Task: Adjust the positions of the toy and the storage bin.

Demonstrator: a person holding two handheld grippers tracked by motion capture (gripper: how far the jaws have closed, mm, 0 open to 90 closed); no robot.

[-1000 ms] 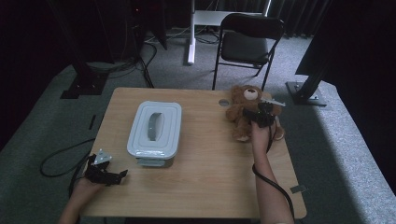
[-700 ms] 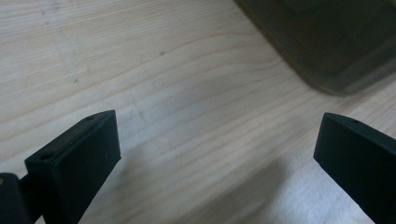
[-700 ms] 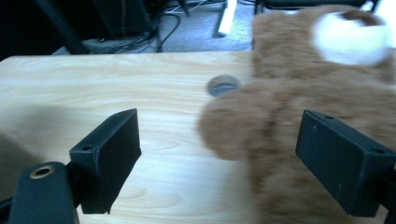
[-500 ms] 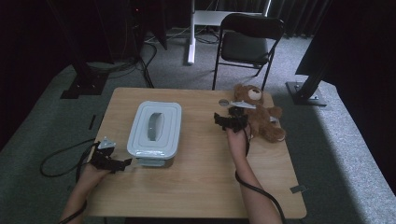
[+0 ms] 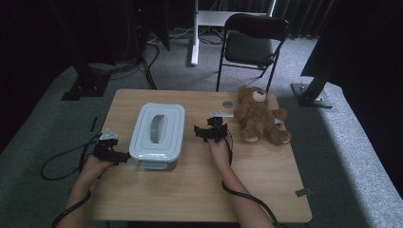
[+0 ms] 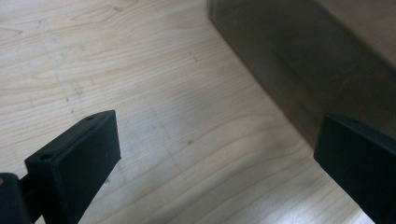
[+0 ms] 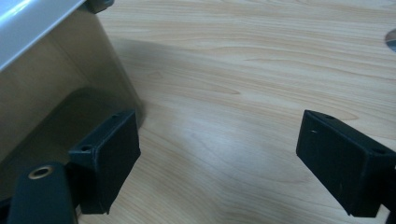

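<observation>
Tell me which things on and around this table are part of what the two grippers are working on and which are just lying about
In the job:
lidded container
left gripper, jaws open beside it
right gripper, jaws open beside it

Lying about:
teddy bear
folding chair
grey disc set in the table

Two black tongs are seen, each carried in a bare hand with no sleeve on the forearm. The left tongs (image 5: 110, 151) are topped by a grey three-cornered plate, and so are the right tongs (image 5: 207, 131). Flat, rectangular matte black jaws with small screw holes are shown up close. A black cable is trailed from each.
</observation>
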